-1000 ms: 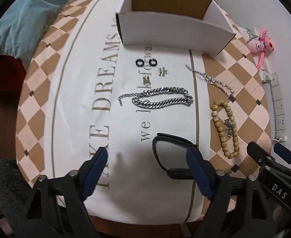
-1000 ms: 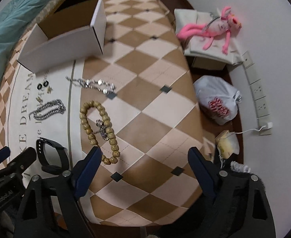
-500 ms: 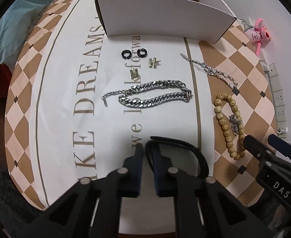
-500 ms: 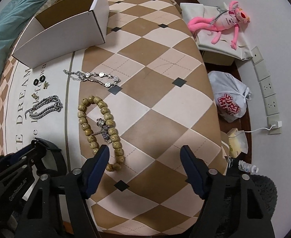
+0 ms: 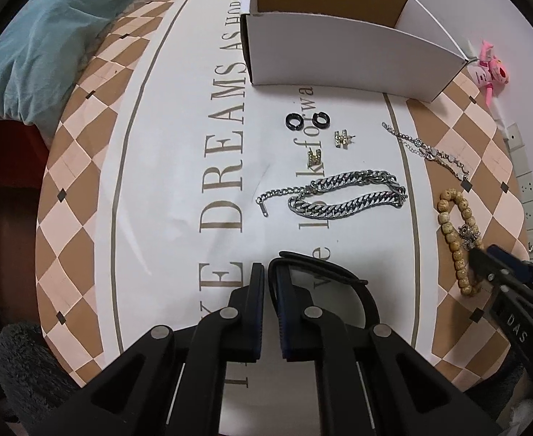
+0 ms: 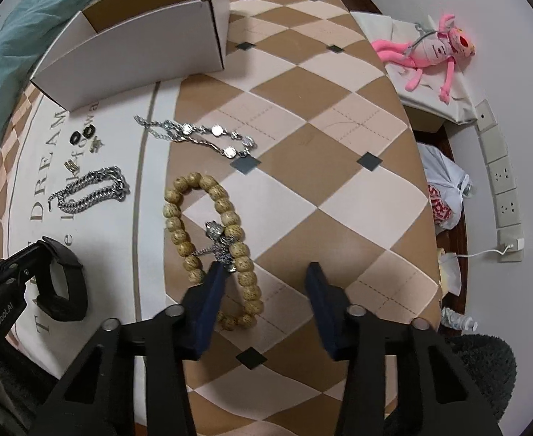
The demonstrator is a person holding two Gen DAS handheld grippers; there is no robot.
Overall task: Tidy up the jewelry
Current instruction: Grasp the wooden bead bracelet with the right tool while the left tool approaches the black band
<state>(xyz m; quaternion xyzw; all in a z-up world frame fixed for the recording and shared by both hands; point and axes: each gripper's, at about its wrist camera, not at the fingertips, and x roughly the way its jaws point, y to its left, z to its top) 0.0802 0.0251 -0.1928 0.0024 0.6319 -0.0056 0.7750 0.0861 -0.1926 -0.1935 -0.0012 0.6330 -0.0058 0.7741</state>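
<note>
Jaws of the left gripper (image 5: 270, 276) have snapped closed on the black band (image 5: 339, 283); right gripper (image 6: 266, 272) is closing over the bead bracelet (image 6: 208, 225), so both pickups begin.

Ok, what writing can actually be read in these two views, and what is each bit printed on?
"DREAMS": tablecloth, large letters; the words around it are cut off.
"AS", then a partly hidden word: same tablecloth, beside the white box.
"DAS": right gripper, seen from the left camera.
"Robot.AI", start hidden: left gripper, seen from the right camera.
Small script line on the tablecloth: only fragments, under the jewelry.
Red print on the plastic bag: unreadable.
</note>
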